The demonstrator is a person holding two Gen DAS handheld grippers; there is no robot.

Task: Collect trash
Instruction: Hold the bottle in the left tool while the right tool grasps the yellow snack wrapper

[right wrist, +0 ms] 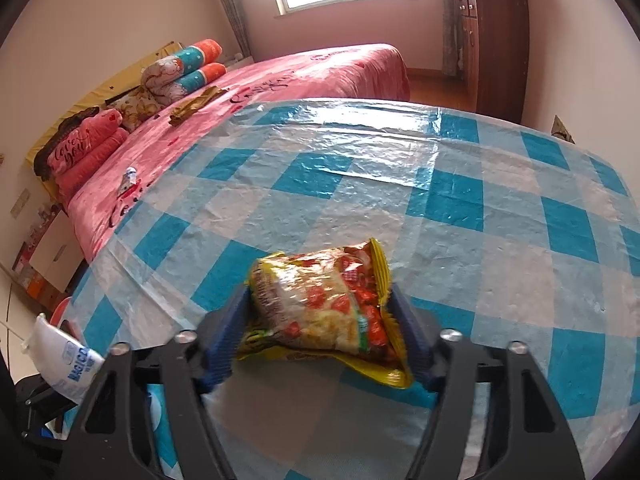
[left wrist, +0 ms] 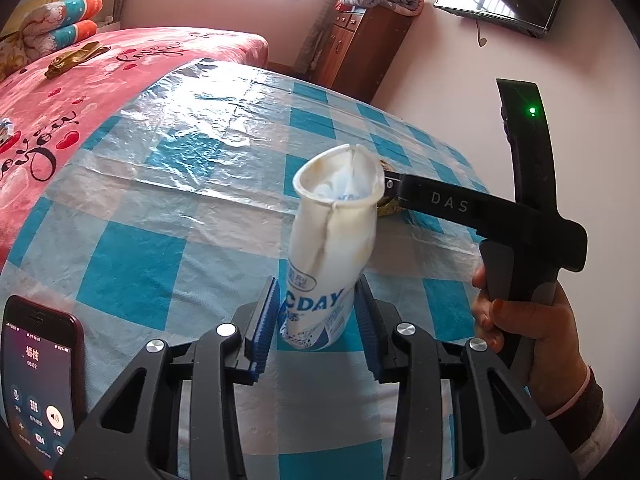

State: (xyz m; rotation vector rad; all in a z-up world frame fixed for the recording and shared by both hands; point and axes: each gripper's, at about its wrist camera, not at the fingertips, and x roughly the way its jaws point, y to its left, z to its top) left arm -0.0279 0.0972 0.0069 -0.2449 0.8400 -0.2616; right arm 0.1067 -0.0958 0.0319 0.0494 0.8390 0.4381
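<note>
Two pieces of trash on hand, each in its own gripper, above one table (right wrist: 460,200) under a blue-checked plastic cloth.

1. Snack packet (right wrist: 324,308), yellow and red, puffed: lies across the right gripper (right wrist: 320,320), pads pressed to both sides, over the near edge, seemingly lifted for carrying off.

2. Milk pouch (left wrist: 332,248), white, top torn open: clamped low by the left gripper (left wrist: 316,316), mouth kept upward, probably against drips.
</note>
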